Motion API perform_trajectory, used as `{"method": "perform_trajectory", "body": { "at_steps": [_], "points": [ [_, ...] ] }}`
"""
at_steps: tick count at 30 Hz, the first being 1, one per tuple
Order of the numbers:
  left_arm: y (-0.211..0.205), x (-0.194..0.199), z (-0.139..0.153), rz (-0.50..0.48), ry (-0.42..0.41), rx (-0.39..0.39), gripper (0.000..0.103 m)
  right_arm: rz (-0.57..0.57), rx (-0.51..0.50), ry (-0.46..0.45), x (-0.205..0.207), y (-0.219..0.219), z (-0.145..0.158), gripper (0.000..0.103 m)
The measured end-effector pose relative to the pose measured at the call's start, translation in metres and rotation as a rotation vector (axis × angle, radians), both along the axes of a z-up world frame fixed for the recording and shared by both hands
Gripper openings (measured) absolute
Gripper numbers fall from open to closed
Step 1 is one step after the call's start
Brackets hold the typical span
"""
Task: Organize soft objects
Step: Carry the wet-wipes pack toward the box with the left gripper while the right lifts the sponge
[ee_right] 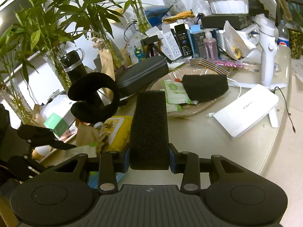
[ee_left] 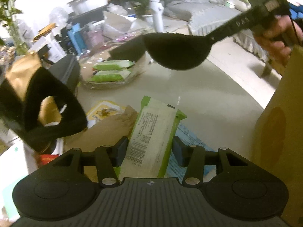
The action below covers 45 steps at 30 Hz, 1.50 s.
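Note:
My left gripper [ee_left: 150,149] is shut on a green and white wipes pack [ee_left: 155,128], which sticks out forward between the blue pads. My right gripper [ee_right: 149,157] is shut on an upright block of black foam [ee_right: 149,117]. Beyond both lies a woven tray [ee_right: 189,111] holding a green pack [ee_right: 174,92] and a black foam wedge [ee_right: 205,88]; the left wrist view shows two green packs [ee_left: 111,71] in it. Black fuzzy earmuffs [ee_right: 94,98] sit left of the tray. A hand [ee_left: 274,39] holds the right tool high in the left wrist view.
A tall cardboard box [ee_left: 280,132] stands at the right. On the table are a grey zip case [ee_right: 144,75], a yellow wipes pack [ee_right: 117,126], a white stand [ee_right: 246,109], a white gimbal [ee_right: 267,47], bamboo in glass vases [ee_right: 56,60] and several small boxes.

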<state>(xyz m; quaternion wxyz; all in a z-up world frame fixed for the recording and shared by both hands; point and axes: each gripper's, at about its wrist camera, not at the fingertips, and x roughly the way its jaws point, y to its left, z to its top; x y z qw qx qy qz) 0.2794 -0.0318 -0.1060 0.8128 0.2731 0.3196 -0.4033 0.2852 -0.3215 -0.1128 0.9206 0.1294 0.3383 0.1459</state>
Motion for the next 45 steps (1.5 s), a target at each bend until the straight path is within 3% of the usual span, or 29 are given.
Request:
{"method": "perform_trajectory", "body": {
  "at_steps": [12, 28, 37, 45],
  "points": [
    [0.016, -0.029, 0.040, 0.206, 0.025, -0.049, 0.049, 0.030, -0.011, -0.023, -0.020, 0.003, 0.019, 0.042],
    [0.029, -0.078, 0.098, 0.463, 0.006, -0.085, 0.049, 0.089, -0.051, -0.050, -0.083, 0.009, 0.078, 0.042],
    [0.040, -0.112, 0.125, 0.620, 0.046, -0.124, 0.049, 0.130, -0.072, -0.079, -0.117, 0.021, 0.111, 0.042],
    [0.046, -0.146, 0.140, 0.781, 0.134, -0.181, 0.049, 0.183, -0.067, -0.111, -0.148, 0.033, 0.132, 0.042]
  ]
}}
